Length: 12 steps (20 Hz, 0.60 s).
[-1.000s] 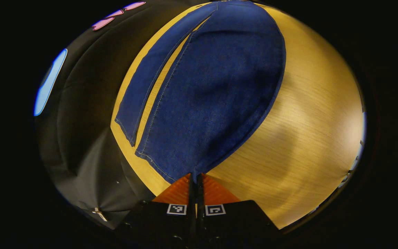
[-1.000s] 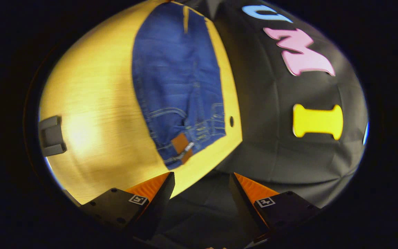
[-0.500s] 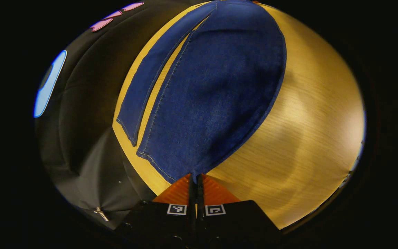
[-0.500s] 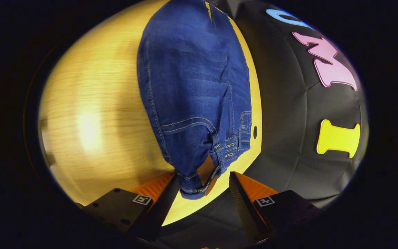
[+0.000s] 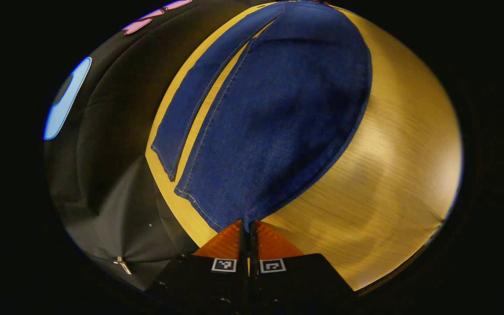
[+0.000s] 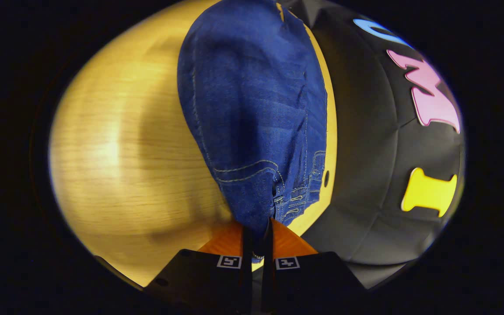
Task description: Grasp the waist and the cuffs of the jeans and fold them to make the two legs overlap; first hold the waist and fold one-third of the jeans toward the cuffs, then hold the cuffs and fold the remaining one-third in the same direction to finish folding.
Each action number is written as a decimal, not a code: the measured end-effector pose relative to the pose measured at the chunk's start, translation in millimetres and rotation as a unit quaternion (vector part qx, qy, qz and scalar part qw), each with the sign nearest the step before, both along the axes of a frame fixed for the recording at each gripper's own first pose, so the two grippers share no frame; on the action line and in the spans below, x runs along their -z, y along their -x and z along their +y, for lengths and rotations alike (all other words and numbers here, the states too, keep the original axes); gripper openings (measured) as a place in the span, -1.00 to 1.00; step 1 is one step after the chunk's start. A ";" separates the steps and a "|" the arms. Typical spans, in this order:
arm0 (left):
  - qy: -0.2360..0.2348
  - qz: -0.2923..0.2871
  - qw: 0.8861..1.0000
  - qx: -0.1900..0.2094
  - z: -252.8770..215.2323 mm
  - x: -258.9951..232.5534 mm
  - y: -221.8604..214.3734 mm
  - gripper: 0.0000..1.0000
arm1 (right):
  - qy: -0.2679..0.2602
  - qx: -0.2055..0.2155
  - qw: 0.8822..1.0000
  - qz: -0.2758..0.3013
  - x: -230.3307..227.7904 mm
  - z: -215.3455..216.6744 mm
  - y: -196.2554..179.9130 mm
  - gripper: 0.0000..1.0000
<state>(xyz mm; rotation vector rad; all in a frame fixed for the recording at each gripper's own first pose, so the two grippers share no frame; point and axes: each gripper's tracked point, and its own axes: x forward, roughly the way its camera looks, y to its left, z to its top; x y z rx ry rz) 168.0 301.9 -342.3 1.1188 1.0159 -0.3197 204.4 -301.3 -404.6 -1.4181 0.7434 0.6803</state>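
Blue jeans (image 5: 274,113) lie along the wooden table (image 5: 400,166), the near leg raised over the far leg (image 5: 190,109), whose cuff lies flat by the table's edge. My left gripper (image 5: 247,225) is shut on the corner of the near leg's cuff. In the right gripper view the waist end of the jeans (image 6: 256,122) runs away from me, pocket stitching and belt loops near the bottom. My right gripper (image 6: 257,227) is shut on the waistband, with denim pinched between its fingers.
The black cloth wall (image 6: 379,175) hangs close behind the table's far edge. A small dark hole (image 6: 326,178) sits in the tabletop beside the waist. Bare wood (image 6: 116,166) stretches on the near side of the jeans.
My right gripper moved in on the waistband and went from open to shut on it. The left gripper stayed shut on the cuff and barely shifted.
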 end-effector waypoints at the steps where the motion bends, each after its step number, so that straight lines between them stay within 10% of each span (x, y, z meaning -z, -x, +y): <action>1: 0.007 -0.003 1.000 -0.010 -0.3 0.5 0.0 -0.89 | -0.014 0.007 0.999 0.029 -2.4 4.3 5.5 -0.77; 6: 0.070 0.002 0.995 -0.071 -11.3 0.5 -0.5 -0.89 | 0.007 -0.046 0.997 0.066 -6.4 11.9 0.5 -0.87; 12: 0.155 0.042 0.978 -0.134 -32.3 -9.4 -5.0 -0.89 | -0.037 -0.014 0.999 0.020 -53.9 22.2 -24.6 -0.87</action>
